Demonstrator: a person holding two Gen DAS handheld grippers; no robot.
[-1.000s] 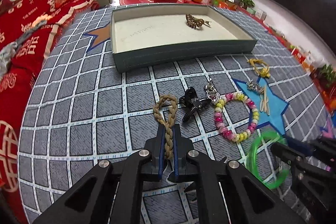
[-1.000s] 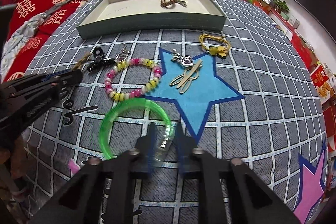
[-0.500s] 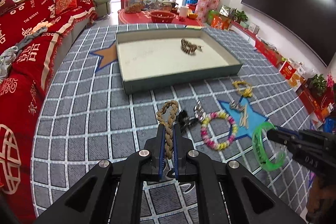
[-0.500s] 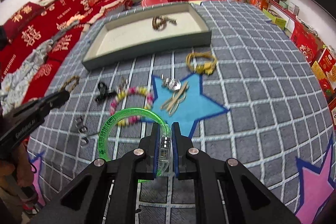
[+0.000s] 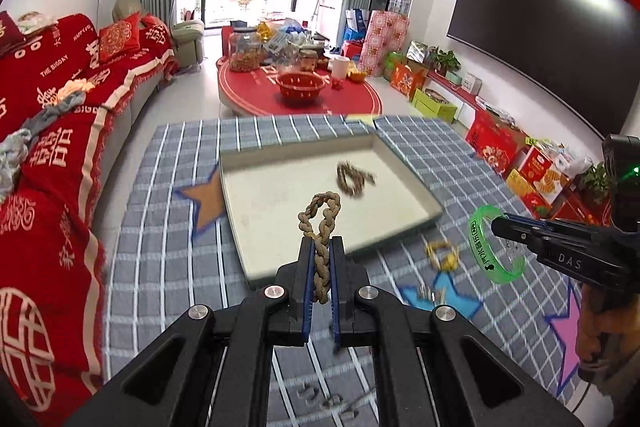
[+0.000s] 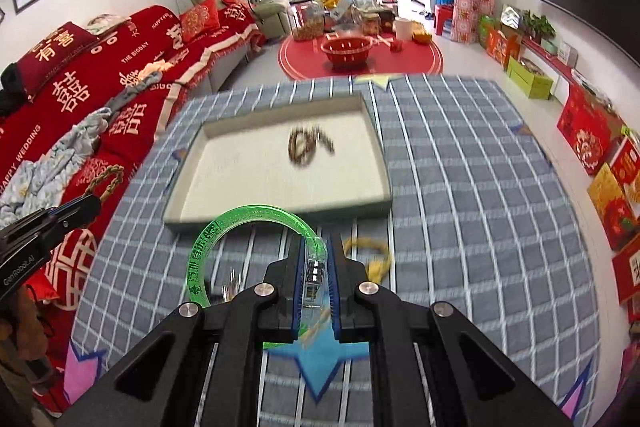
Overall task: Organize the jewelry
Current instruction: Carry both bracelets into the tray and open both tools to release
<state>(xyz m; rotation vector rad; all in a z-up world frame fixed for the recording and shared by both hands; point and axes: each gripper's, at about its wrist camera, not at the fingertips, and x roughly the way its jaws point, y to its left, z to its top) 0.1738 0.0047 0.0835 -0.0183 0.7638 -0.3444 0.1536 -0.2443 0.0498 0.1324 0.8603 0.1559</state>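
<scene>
The left gripper (image 5: 321,259) pinches a braided tan rope bracelet (image 5: 320,223), and the right gripper (image 6: 316,267) clamps a green translucent bangle (image 6: 224,227). Both are raised before the shallow tray (image 6: 276,217), where a blurred, seemingly beaded bracelet (image 6: 306,145) lies.

The right gripper (image 6: 316,267) squeezes a green bracelet (image 6: 224,223) tight in its jaws, up above the checked mat (image 6: 460,187). Ahead sits a flat tray (image 6: 276,211) with a brown bracelet (image 6: 304,147) inside. The left gripper (image 6: 80,209) pokes in beside it, holding a braided rope bracelet (image 6: 106,179).
</scene>
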